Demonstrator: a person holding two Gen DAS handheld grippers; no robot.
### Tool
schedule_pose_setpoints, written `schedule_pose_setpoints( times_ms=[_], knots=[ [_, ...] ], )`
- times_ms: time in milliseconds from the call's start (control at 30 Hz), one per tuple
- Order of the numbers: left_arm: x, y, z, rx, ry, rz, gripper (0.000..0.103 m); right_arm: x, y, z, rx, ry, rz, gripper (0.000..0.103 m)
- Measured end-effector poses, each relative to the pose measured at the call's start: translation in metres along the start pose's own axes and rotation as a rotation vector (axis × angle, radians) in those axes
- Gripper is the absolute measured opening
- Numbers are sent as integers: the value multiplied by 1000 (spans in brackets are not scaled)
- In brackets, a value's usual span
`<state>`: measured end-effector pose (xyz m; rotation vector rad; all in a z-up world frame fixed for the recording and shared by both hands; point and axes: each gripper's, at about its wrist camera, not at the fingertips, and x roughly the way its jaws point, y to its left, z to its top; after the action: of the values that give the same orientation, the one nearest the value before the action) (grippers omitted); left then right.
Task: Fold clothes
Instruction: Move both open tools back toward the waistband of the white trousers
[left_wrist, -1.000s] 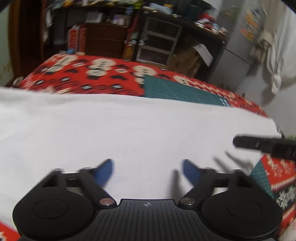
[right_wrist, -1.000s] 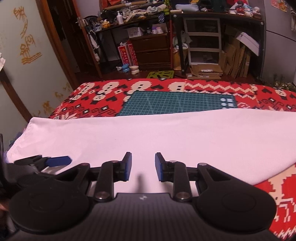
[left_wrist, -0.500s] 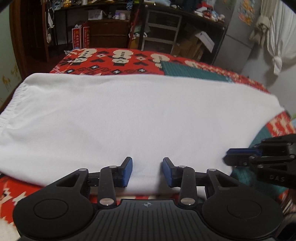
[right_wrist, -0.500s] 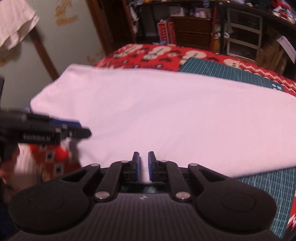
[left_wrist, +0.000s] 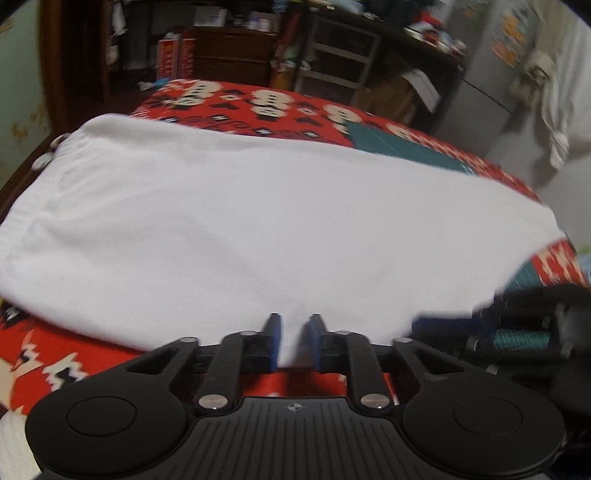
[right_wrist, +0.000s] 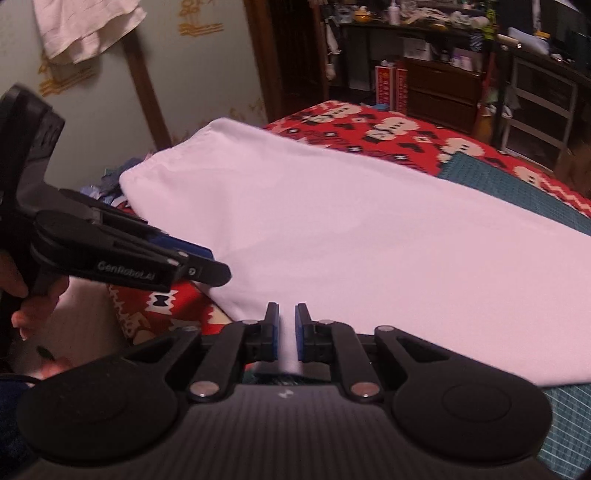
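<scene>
A dim, cluttered room is showing behind the work area. A dark wooden chest of drawers (left_wrist: 231, 61) is standing against the far wall, with red boxes (left_wrist: 171, 57) sitting just beside it. A pale shelving frame (left_wrist: 334, 64) is standing under a dark desk (right_wrist: 417, 27) crowded with small items. A brown wooden post (right_wrist: 142, 75) is running up a pale green wall (right_wrist: 207, 70) bearing gold markings. A white cloth (right_wrist: 83, 27) is hanging high on that wall. Cardboard (left_wrist: 417, 86) is leaning near the shelving.
</scene>
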<state>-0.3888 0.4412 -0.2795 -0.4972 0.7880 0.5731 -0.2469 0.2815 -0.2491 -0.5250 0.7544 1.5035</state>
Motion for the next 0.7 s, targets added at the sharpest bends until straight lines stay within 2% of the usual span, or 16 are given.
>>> schedule_pose_setpoints(
  times_ms=[67,233,300,433,500,600,700],
  knots=[
    [-2,9,1,9,-19,45,16,6,4,-5,-12,3,4,9],
    [-9,33,9,-45,-34,84,14,1,1,-12,3,7,24,9],
    [-18,42,18,-63,-70,102,15,-6,-3,-11,24,10,37,9],
    [-31,65,44,-95,-141,134,26,-11,-16,12,64,-16,43,9],
    [-32,80,60,-105,-175,151,26,-12,-23,26,81,-25,45,9],
    [-24,108,84,-156,-189,124,26,-1,-32,51,89,-32,53,9],
    [-8,134,108,-200,-192,99,20,15,-34,77,84,-41,59,9]
  ],
)
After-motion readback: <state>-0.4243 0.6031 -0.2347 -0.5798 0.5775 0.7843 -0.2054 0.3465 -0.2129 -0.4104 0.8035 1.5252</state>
